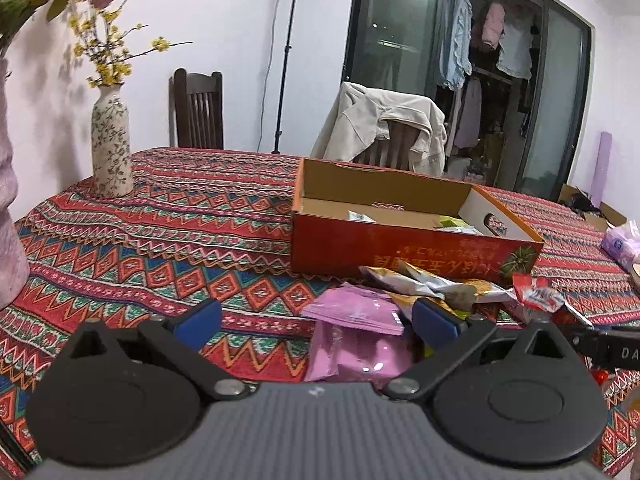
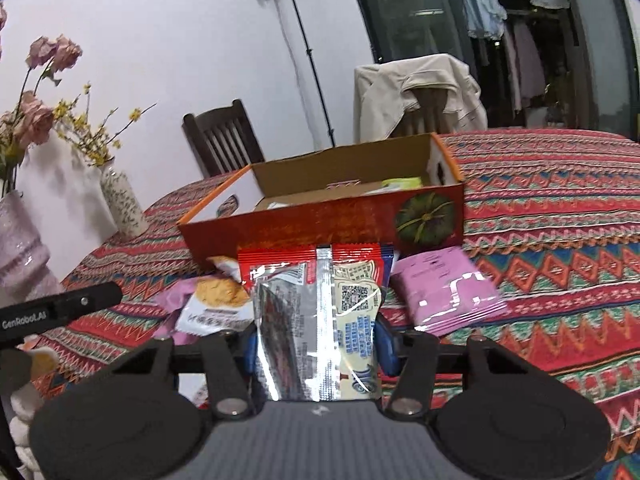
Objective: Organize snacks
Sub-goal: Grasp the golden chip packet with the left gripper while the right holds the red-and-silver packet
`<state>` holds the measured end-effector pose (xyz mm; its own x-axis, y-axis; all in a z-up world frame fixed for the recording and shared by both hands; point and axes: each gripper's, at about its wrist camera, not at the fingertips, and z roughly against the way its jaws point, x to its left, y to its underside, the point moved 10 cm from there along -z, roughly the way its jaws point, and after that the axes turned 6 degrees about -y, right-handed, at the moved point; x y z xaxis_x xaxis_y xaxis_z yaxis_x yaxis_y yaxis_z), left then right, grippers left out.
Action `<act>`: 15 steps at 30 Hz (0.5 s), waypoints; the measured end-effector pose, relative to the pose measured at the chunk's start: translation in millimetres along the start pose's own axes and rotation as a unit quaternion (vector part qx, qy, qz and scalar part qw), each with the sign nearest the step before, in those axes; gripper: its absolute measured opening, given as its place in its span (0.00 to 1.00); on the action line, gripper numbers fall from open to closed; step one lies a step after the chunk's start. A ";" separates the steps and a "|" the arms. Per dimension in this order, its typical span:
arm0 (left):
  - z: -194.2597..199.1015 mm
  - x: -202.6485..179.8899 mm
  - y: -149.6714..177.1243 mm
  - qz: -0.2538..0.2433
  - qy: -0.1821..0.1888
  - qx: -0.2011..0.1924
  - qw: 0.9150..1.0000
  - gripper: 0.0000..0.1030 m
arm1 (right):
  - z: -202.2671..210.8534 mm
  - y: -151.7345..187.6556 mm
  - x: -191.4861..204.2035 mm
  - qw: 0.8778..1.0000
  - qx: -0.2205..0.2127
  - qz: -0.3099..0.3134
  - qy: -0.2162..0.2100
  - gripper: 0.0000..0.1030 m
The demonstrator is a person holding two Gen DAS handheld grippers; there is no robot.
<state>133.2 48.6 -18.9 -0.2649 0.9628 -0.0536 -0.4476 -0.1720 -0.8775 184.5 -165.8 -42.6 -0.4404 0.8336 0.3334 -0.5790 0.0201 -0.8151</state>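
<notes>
- Your left gripper stood with its blue pads wide apart and nothing between them, hovering short of the orange box, over the pink packets. I judge you kept it idle and clear so the other hand could work.
- In front of the orange box lay the loose pile: a cracker packet to the left, and another stack of pink packets to the right, touching the box's front wall.
- Your right gripper was clamped on the red-and-silver snack bag, its pads pressing both sides. The bag stood on end just before the orange box, probably held so for lifting over the wall.
- The orange box was open-topped and mostly bare inside; a few packets, one yellow-green, lay at its bottom.
</notes>
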 end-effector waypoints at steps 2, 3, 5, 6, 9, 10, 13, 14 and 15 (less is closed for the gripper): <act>-1.3 -9.0 -1.0 -0.007 0.002 0.002 1.000 1.00 | 2.4 -1.6 -8.6 1.000 -0.004 0.000 0.009 0.51; -1.7 -14.0 -1.2 -0.010 0.002 0.002 1.000 1.00 | 3.7 -3.0 -12.2 1.000 -0.006 0.001 0.011 0.51; -4.1 -22.4 -2.3 -0.013 0.001 0.002 1.000 1.00 | 5.2 -6.9 -17.4 1.000 -0.012 0.006 0.015 0.51; -5.6 -27.8 -2.9 -0.016 0.000 0.003 1.000 1.00 | 6.2 -8.4 -20.2 1.000 -0.016 0.009 0.018 0.51; -10.5 -44.9 -3.0 -0.029 0.001 0.006 1.000 1.00 | 6.9 -13.2 -28.3 1.000 -0.023 0.009 0.019 0.51; -12.3 -50.4 -2.7 -0.033 0.002 0.007 0.999 1.00 | 6.4 -14.2 -31.4 0.999 -0.025 0.008 0.019 0.51; -17.9 -66.8 -2.9 -0.046 -0.001 0.005 0.999 1.00 | 3.7 -13.8 -38.1 1.000 -0.025 0.002 0.015 0.51; -19.9 -72.6 -3.1 -0.052 -0.003 0.004 0.999 1.00 | 2.0 -14.1 -40.3 1.000 -0.025 0.001 0.014 0.51; -22.3 -79.2 -3.6 -0.061 -0.006 0.002 0.998 1.00 | 0.8 -14.7 -41.9 1.000 -0.024 0.001 0.015 0.51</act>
<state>174.8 -22.4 -22.2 -0.2187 0.9740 0.0587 -0.4810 -0.0553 -0.8750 210.9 -201.4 -44.2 -0.4212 0.8496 0.3175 -0.5439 0.0435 -0.8381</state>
